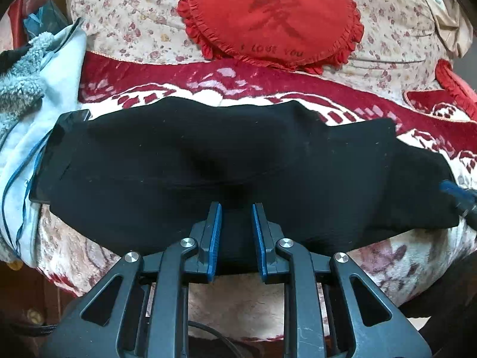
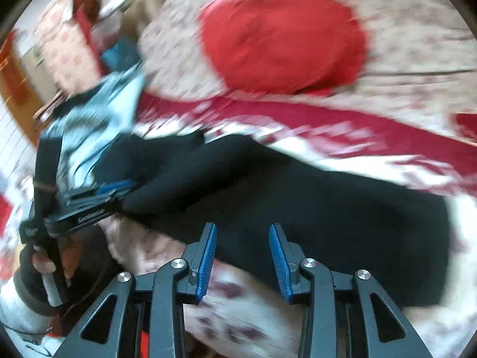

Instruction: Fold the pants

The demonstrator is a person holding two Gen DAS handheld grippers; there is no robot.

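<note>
A bed (image 1: 268,298) with a red and white blanket fills both frames. The black pants (image 1: 208,155) lie folded across the middle, below a red heart pillow (image 1: 268,18). At lower centre the left gripper (image 1: 236,208) has its jaws clamped on the pants' near edge. The right gripper (image 2: 243,229) stands with jaws apart, gripping nothing, over the pants.
</note>
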